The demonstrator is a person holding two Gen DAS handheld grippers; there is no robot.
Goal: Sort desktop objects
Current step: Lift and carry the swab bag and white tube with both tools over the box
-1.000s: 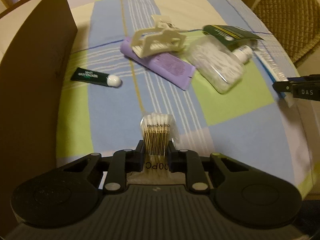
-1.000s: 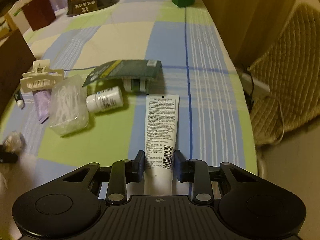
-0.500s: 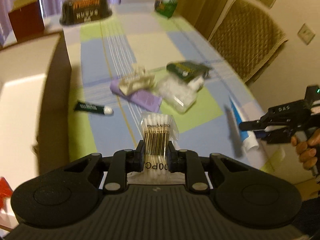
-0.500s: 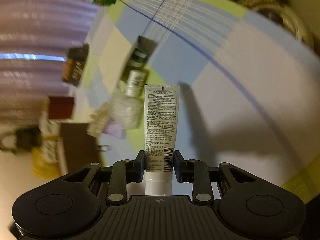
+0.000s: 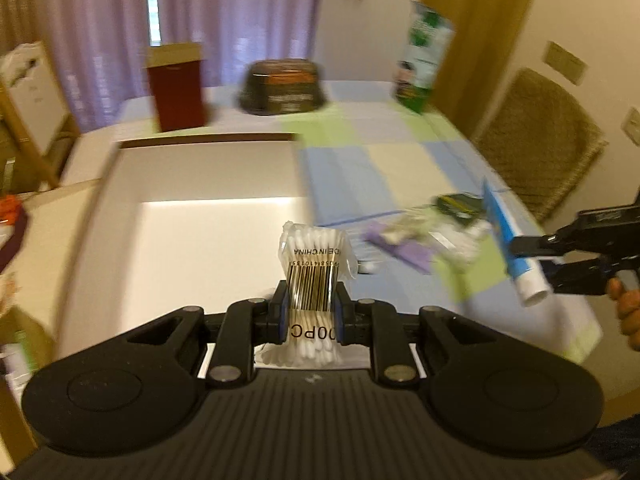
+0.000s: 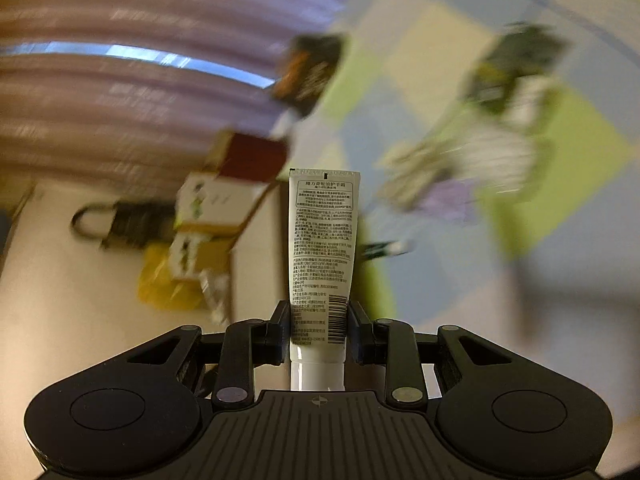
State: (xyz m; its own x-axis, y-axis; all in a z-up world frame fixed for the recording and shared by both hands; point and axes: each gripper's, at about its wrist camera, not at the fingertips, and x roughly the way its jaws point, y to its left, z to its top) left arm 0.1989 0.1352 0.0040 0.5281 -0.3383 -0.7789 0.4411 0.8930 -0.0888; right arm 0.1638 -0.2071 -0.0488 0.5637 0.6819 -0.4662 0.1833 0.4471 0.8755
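in the left wrist view, at the far left, a white carton (image 5: 34, 92) leans by a wooden frame, and next to it a dark red box (image 5: 178, 88) stands at the back of the table in front of the purple curtain (image 5: 240, 16). below them lies a big open cardboard box (image 5: 208, 208) with a pale inside, its brown rim running along the top and left. the left gripper (image 5: 308, 306) sits low in the middle, its tongs narrow and clamped on a pack of cotton swabs (image 5: 314, 268) with a barcode label, held upright over the near right part of the box. further back is a dark bowl-shaped tub (image 5: 282, 88), then a green and white carton (image 5: 424, 56) near the table's far right corner. the checked tablecloth (image 5: 360, 168) spreads right of the box, and on it a blurred heap: a purple packet (image 5: 408, 250), a clear bag of white bits (image 5: 460, 240) and a dark green pouch (image 5: 460, 204). a wicker chair (image 5: 540, 140) stands beyond the table edge. at the far right the right gripper (image 5: 532, 258), held by a hand (image 5: 628, 312), grips a blue and white tube (image 5: 508, 248) above the cloth. in the right wrist view, heavily blurred and tilted, the right gripper (image 6: 318, 326) has its tongs narrow and pinched on the same tube (image 6: 322, 248), printed side up, cap end toward the camera.
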